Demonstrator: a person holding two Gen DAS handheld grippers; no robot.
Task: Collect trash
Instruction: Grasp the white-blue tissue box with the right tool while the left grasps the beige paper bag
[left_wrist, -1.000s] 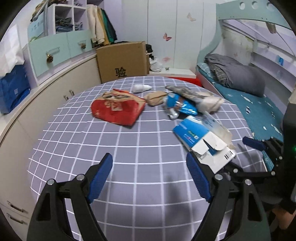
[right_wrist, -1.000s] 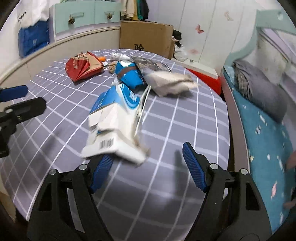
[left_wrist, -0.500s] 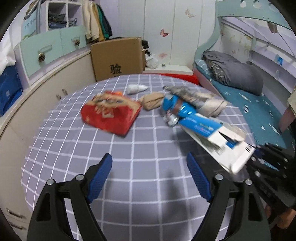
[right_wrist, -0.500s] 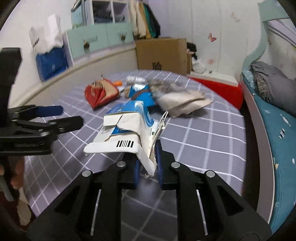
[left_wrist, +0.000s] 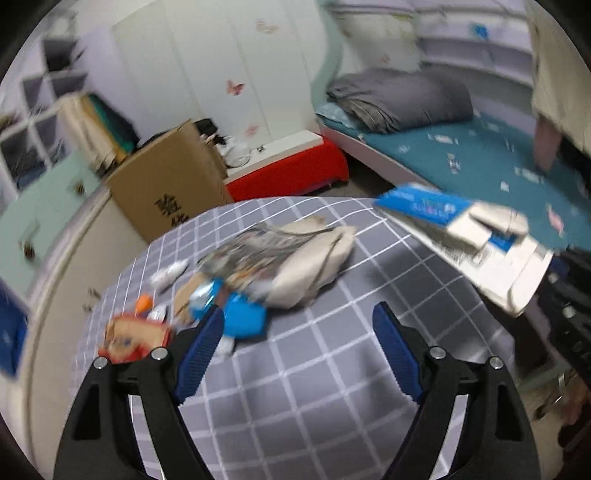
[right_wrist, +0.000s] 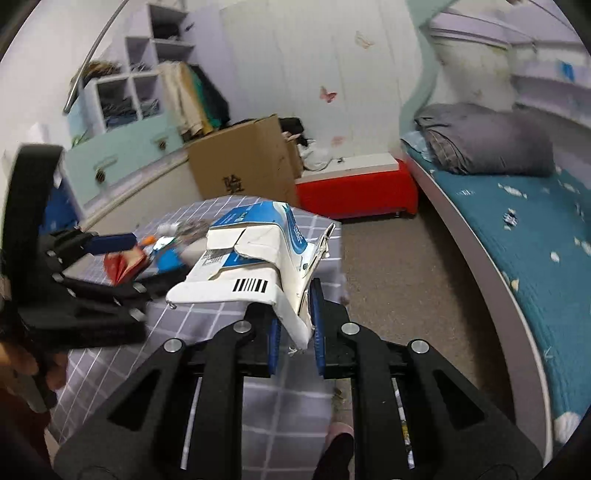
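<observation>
The flattened blue-and-white carton was pinched in the right gripper, its length projecting forward, clear of the table, while the spread, empty left gripper was nearer the remaining litter pile.

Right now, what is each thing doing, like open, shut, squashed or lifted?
Left gripper: fingers open, nothing between them.
Right gripper: shut on the blue and white carton.
Blue and white carton: flattened, torn open, lifted off the table.
Cardboard box: top flaps open.
Red snack bag: crumpled, lying on the table.
Grey paper bag: crumpled, lying on the table.
</observation>
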